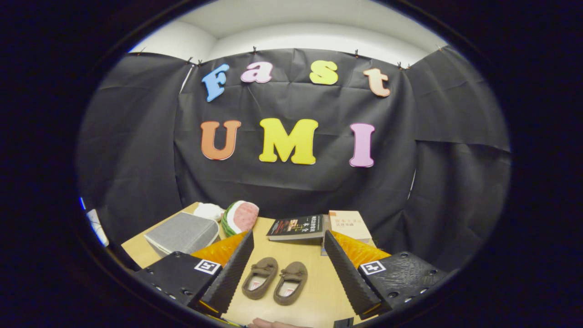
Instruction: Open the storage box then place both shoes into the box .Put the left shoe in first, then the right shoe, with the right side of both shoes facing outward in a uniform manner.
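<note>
I see my claw spread wide above the worktop, pinching nothing. Two brown shoes lie side by side between its fingers, toes pointing away from me. One grey box, lid closed, sits beyond the left finger. Behind it lie one watermelon-slice toy and one white object. Two books rest at the far edge.

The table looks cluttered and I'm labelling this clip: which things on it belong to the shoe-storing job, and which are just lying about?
Job things:
- grey storage box, lid shut
- left brown shoe
- right brown shoe
- claw, open, the shoes between its fingers

Lying about:
- watermelon-slice toy
- dark book
- pale book
- white object behind the box
</note>
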Demonstrator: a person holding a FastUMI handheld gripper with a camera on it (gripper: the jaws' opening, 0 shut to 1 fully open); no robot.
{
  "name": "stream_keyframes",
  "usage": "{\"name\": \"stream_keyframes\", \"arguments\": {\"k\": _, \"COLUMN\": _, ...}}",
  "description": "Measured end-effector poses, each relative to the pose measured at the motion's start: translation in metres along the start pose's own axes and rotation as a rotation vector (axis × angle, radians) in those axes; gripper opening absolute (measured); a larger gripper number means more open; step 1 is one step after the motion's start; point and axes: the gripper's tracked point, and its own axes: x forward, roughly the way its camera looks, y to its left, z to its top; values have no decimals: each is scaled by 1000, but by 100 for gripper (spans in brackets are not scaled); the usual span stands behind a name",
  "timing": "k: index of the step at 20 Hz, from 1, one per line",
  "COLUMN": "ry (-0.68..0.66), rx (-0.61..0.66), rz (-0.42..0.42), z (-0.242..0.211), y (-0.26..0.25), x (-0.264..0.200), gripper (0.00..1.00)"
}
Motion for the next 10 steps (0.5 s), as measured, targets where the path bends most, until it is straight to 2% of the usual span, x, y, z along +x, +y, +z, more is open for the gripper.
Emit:
{"name": "stream_keyframes", "arguments": {"k": 5, "ry": 79, "rx": 29, "rz": 55, "z": -39, "y": 23, "x": 22, "gripper": 95}}
{"name": "stream_keyframes", "arguments": {"k": 10, "ry": 194, "rx": 88, "rz": 121, "z": -72, "y": 79, "x": 43, "gripper": 96}}
